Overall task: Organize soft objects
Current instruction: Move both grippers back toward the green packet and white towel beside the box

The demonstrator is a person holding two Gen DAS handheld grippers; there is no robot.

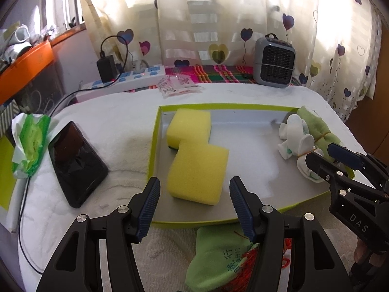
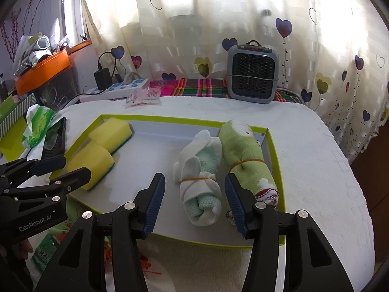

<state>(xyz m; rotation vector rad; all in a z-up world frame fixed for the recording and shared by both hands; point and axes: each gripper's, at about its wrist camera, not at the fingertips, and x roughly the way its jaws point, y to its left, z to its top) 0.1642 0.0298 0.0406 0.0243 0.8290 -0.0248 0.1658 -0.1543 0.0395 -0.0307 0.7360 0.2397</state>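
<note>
A shallow tray (image 2: 274, 146) with a lime-green rim lies on the white-covered counter (image 2: 316, 170) at the centre of both views. In the right wrist view, its left part holds two yellow sponges (image 2: 97, 155), touching end to end. Its right part holds a white-and-mint sock roll (image 2: 201, 185) and a green sock roll (image 2: 245, 155), side by side, each bound with a rubber band.

The right gripper (image 2: 194, 202) sits at lower centre, jaws spread, the white-and-mint roll between them but not pressed. The left gripper (image 1: 194, 209), at the lower centre of its own view, also has its jaws spread, framing the nearer sponge without touching it.

A green cloth (image 1: 218, 255) lies outside the tray, at the lower edge of the left wrist view. At left lie a black phone (image 1: 75, 163) and a tissue pack (image 1: 31, 143).
</note>
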